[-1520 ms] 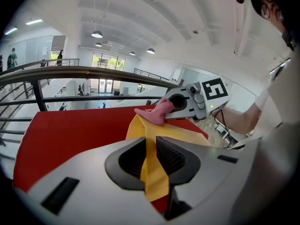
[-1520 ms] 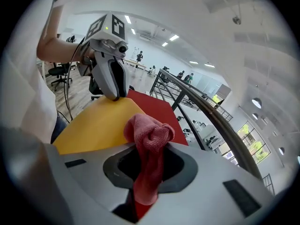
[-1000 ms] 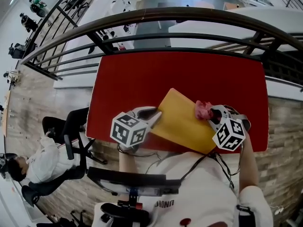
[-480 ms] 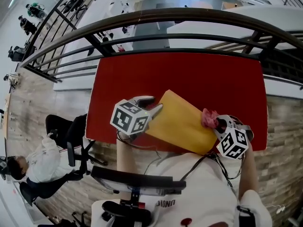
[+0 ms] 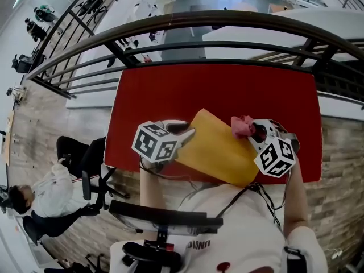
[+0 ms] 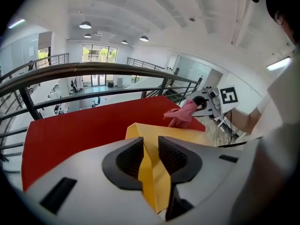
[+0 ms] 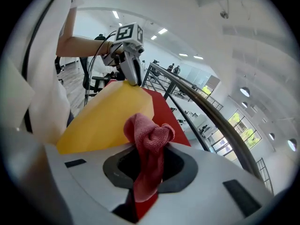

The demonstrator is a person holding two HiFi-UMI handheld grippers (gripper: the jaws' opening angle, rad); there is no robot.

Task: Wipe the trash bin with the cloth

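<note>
My left jaws [image 6: 151, 146] hold the edge of the plain yellow plastic trash bin's [image 5: 219, 149] wall. They have just been closing, and the ribbed pads now sit on either side of that thin wall. My right jaws [image 7: 145, 158] are clamped on the crumpled pink cloth [image 7: 147, 139], which bunches up above the pads and hangs down between them.

The bin is tipped over with a broad flat side facing up. It runs on a slant from my left jaws towards my right jaws. The cloth is at the bin's far right edge, close against the yellow face, but I cannot tell whether it touches.

The bin's lower right corner reaches the near edge of the red table [image 5: 227, 90], close to my body. Beyond the bin, the far half of the table is bare red surface, with room to either side as well.

A dark curved metal railing [image 5: 199, 19] runs just behind the table's far edge, with a lower floor of a bright open hall beyond it. To my left a person in white [image 5: 51, 192] sits on a black office chair over pale plank flooring.
</note>
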